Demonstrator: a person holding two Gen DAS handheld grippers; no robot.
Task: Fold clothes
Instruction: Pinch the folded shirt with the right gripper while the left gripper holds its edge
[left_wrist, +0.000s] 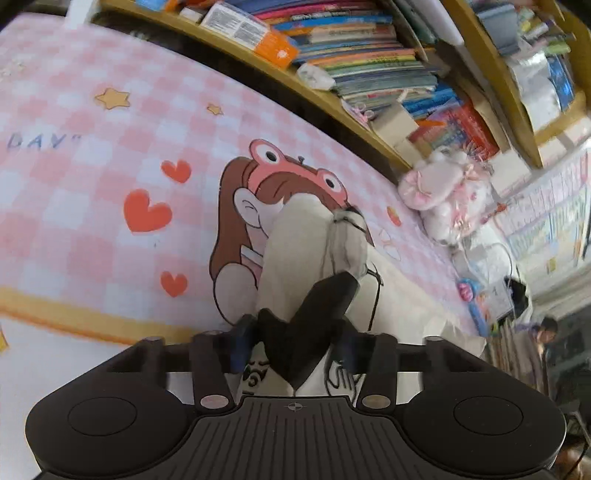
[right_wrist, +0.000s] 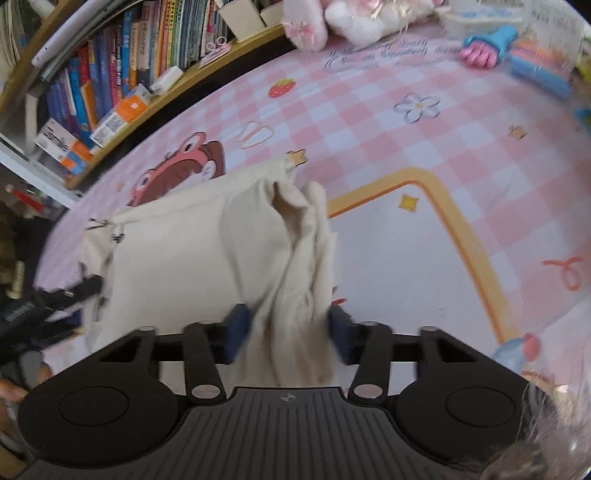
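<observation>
You are working over a surface (right_wrist: 388, 258) covered with a smooth pink-and-white check mat, printed with hearts, stars, a strawberry and a cartoon figure in a frog hat (left_wrist: 280, 177). Behind it runs a yellow wooden bookshelf (left_wrist: 332, 96) packed with bright, glossy books; a fluffy pink-and-white plush toy (left_wrist: 443, 188) sits against it, and plastic toys (right_wrist: 491, 48) lie near the far edge.

The cream garment (right_wrist: 177, 258), soft and matte, lies on the mat over the cartoon figure, with thin black cords at one end. Your right gripper (right_wrist: 290, 328) pinches a bunched, creased fold of it between the blue-padded jaws. Your left gripper (left_wrist: 291, 339) has its jaws closed in on cream cloth and a dark fabric piece (left_wrist: 317, 314) that stands up in a V between them.
</observation>
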